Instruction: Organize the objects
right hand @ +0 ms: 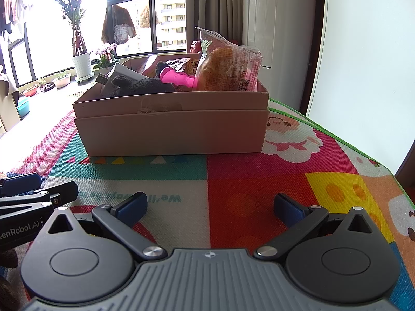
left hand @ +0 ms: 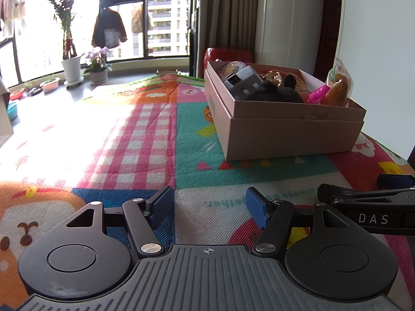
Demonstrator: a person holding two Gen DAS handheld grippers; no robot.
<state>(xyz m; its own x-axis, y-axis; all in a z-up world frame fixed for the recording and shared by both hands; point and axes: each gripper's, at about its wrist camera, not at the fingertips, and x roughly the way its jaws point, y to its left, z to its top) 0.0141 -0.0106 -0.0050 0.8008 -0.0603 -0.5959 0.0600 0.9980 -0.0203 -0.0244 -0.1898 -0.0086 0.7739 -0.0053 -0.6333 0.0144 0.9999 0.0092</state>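
Observation:
A cardboard box (left hand: 293, 129) (right hand: 173, 132) stands on the colourful play mat (left hand: 155, 134), ahead of both grippers. Inside lie a white adapter (left hand: 243, 80) (right hand: 114, 76), a dark plush toy (left hand: 280, 93) (right hand: 145, 86), a pink plastic toy (left hand: 317, 94) (right hand: 176, 79) and a wrapped bread bag (left hand: 339, 85) (right hand: 225, 70). My left gripper (left hand: 210, 204) rests low over the mat, open, nothing between its blue pads. My right gripper (right hand: 210, 207) sits beside it, open and empty too. Each gripper shows at the edge of the other's view: the right one (left hand: 373, 204), the left one (right hand: 28, 194).
The mat's green edge (right hand: 337, 134) runs along the right near a white wall. A window with potted plants (left hand: 71, 64), hanging clothes (left hand: 109, 29) and small pots on the floor lies at the far left. A red object (left hand: 225, 54) and curtains stand behind the box.

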